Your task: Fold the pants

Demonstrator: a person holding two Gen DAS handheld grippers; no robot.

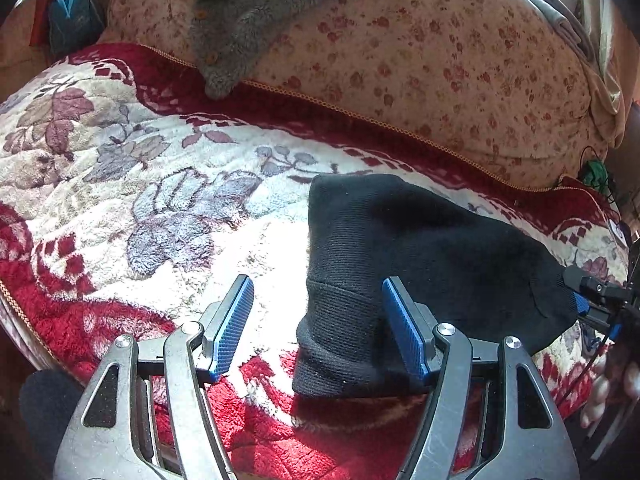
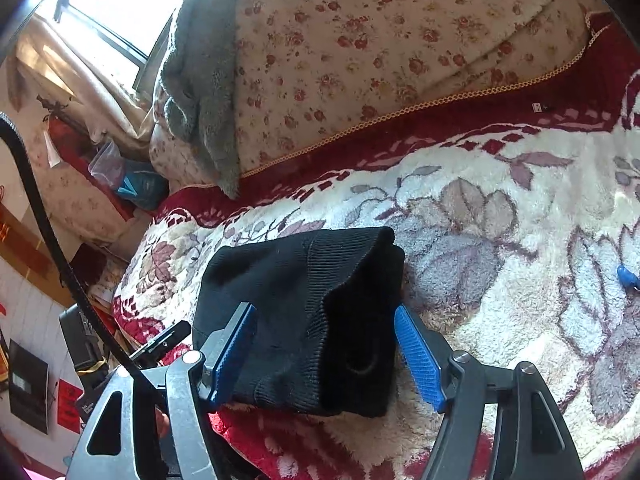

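Observation:
The black knit pants (image 1: 420,256) lie folded into a compact bundle on the floral fleece blanket (image 1: 120,168). My left gripper (image 1: 318,320) is open; the bundle's ribbed near edge lies between its blue pads and touches neither. My right gripper shows at the right edge of the left wrist view (image 1: 596,300), at the bundle's far side. In the right wrist view the same bundle (image 2: 300,312) sits between the open jaws of my right gripper (image 2: 326,344), whose pads stand on either side of the cloth without pinching it.
A large floral-print quilt (image 1: 420,60) is piled behind the blanket, with a grey fuzzy garment (image 1: 240,12) draped over it. A window (image 2: 120,8) and clutter beside the bed show at the left of the right wrist view. A black cable (image 2: 48,232) hangs there.

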